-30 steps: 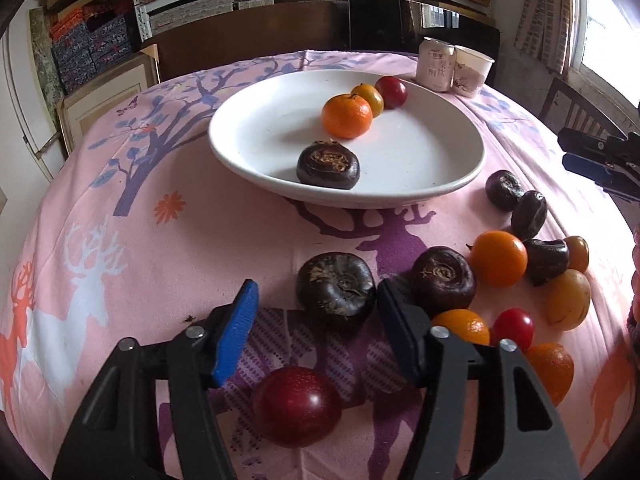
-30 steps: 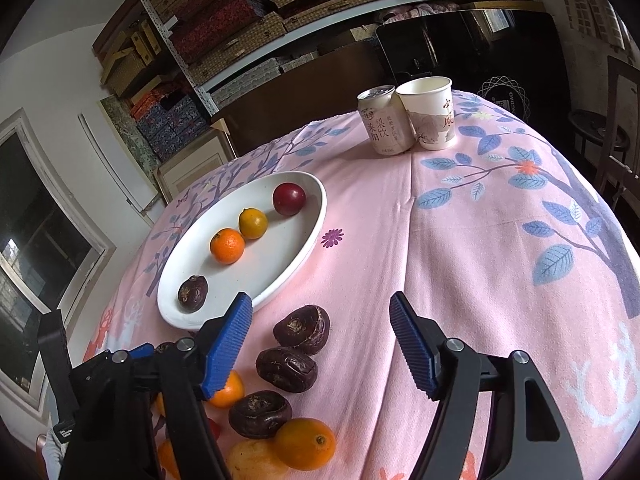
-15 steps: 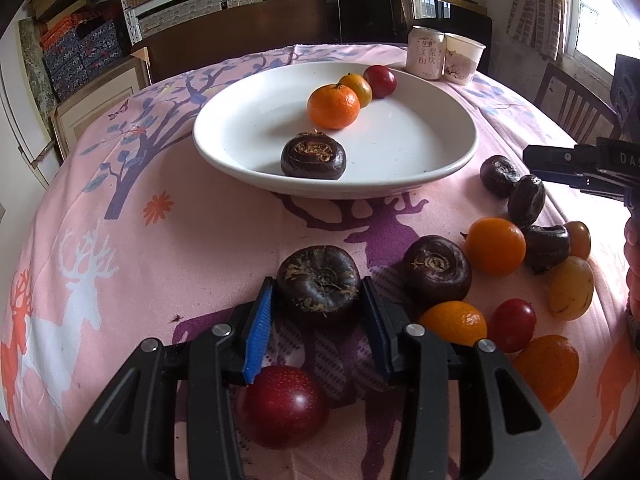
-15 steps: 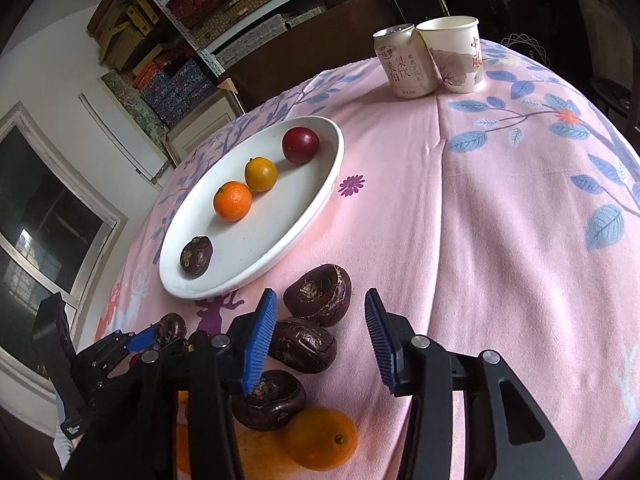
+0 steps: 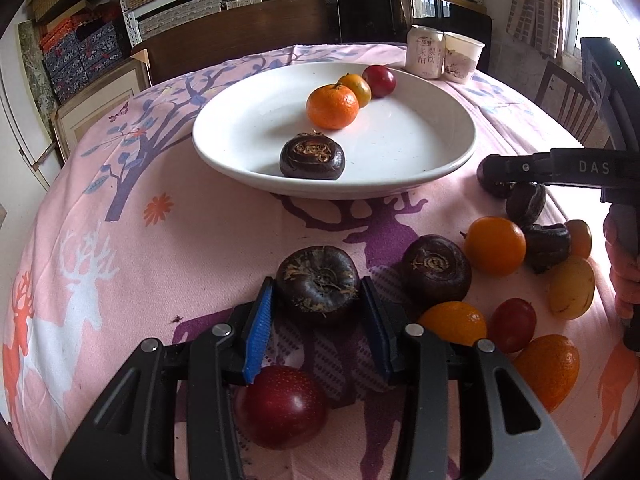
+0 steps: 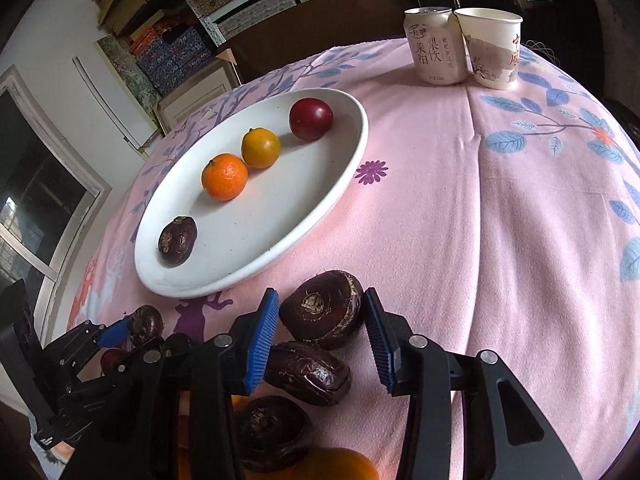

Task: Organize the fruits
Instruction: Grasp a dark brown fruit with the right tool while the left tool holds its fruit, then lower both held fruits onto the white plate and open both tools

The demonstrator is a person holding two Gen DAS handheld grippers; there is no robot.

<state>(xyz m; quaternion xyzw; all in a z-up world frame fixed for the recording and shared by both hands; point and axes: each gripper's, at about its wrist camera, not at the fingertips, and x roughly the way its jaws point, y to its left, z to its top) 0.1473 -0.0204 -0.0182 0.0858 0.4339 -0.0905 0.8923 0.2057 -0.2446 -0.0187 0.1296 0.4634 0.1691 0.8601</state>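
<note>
A white plate (image 5: 400, 176) on the pink cloth holds a dark water chestnut (image 5: 312, 156), a mandarin (image 5: 332, 106), a yellow-orange fruit (image 5: 356, 86) and a red plum (image 5: 379, 81). My left gripper (image 5: 316, 284) is shut on a loose water chestnut (image 5: 318, 268) in front of the plate, both blue pads against its sides. My right gripper (image 6: 321, 296) has its jaws closing on another water chestnut (image 6: 324, 316) by the plate's rim, and the pads touch it. Two more chestnuts (image 6: 308, 372) lie just behind that one.
Loose fruit lies right of my left gripper: a chestnut (image 5: 436, 272), oranges (image 5: 494, 246), a small red fruit (image 5: 514, 324) and a yellow one (image 5: 570, 288). A red plum (image 5: 280, 404) sits under the left fingers. A can (image 6: 436, 48) and paper cup (image 6: 492, 48) stand at the far edge.
Both grippers have closed from wide open onto their water chestnuts. The right gripper came down and toward the plate's near rim. The left one stayed put.
</note>
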